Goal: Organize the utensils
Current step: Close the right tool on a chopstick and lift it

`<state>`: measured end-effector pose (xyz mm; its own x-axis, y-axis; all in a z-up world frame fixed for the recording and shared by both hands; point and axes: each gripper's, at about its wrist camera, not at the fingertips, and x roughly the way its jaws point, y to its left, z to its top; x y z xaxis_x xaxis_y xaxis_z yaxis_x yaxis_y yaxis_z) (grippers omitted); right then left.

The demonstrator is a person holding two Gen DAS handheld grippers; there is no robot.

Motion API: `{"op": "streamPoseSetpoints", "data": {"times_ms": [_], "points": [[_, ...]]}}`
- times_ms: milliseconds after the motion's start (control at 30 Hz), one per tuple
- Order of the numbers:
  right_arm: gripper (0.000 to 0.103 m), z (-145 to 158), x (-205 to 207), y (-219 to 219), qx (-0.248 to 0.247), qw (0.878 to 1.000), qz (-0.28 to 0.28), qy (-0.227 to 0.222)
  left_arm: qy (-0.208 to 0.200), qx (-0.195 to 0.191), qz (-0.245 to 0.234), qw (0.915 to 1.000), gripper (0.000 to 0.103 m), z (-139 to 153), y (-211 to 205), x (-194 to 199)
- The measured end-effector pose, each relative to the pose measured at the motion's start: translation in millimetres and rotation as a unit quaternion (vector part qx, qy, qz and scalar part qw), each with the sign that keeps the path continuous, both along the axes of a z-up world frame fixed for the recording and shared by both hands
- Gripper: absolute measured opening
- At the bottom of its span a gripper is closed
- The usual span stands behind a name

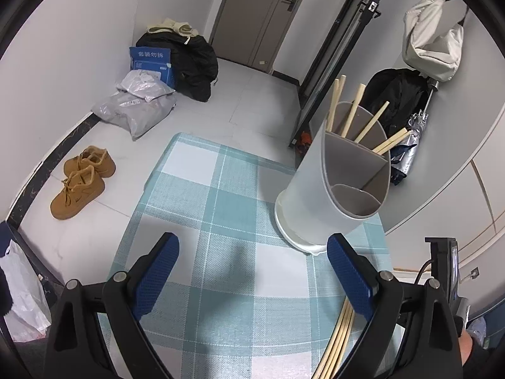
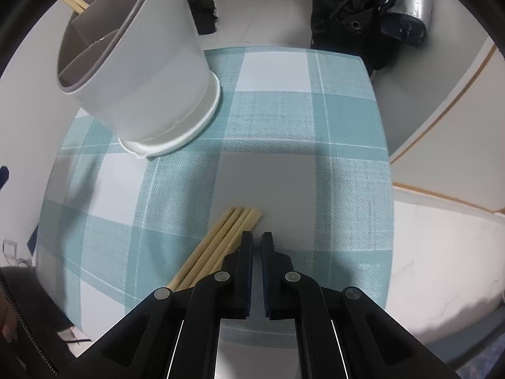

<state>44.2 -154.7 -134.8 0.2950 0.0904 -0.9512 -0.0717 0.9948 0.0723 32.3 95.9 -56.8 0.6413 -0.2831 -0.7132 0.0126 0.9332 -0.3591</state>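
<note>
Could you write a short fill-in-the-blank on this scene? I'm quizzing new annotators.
1. The loose chopsticks lie on a ____-patterned tablecloth.
2. The left gripper has its jaws ____.
3. The right gripper has its jaws ____, with nothing between them.
4. Some chopsticks already stand in the white ____.

Missing words: checked; open; shut; holder
</note>
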Motion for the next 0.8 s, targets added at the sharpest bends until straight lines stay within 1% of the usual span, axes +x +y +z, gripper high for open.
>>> {"op": "streamPoseSetpoints", "data": {"times_ms": [133, 200, 233, 400, 500, 667, 800], "points": [[0.005, 3.2, -0.8, 5.8, 0.008, 1.0, 0.006, -0.011, 0.006, -0.004, 0.007, 0.9999, 0.092, -1.7, 4.2, 1.8], [0.007, 5.0, -1.4, 7.1, 0.032, 0.999, 0.009, -0.013, 0.003, -0.001, 0.008, 1.0, 0.092, -1.2, 4.2, 1.2], [0.007, 4.5, -1.4, 8.2, 0.031, 0.999, 0.011, -0.012, 0.002, 0.002, 0.007, 1.0, 0.092, -1.5, 3.9, 0.6], [0.007, 3.2, -4.3, 20.5, 0.003, 1.0, 0.024, -0.016, 0.008, 0.009, 0.005, 0.9999, 0.092, -4.3, 3.9, 0.7], [0.007, 2.8, -9.7, 27.7, -0.013, 0.999, 0.036, -0.02, 0.003, 0.012, 0.007, 0.9999, 0.092, -1.9, 3.0, -0.3], [0.007, 4.0, -11.9, 31.9, -0.027, 0.999, 0.04, -0.003, -0.005, 0.026, 0.001, 0.9997, 0.092, -0.1, -1.4, -2.0], [0.009, -0.8, 5.8, 37.4, -0.035, 0.999, 0.035, 0.006, -0.005, 0.028, 0.006, 0.9996, 0.092, 0.5, -0.7, -2.2]]}}
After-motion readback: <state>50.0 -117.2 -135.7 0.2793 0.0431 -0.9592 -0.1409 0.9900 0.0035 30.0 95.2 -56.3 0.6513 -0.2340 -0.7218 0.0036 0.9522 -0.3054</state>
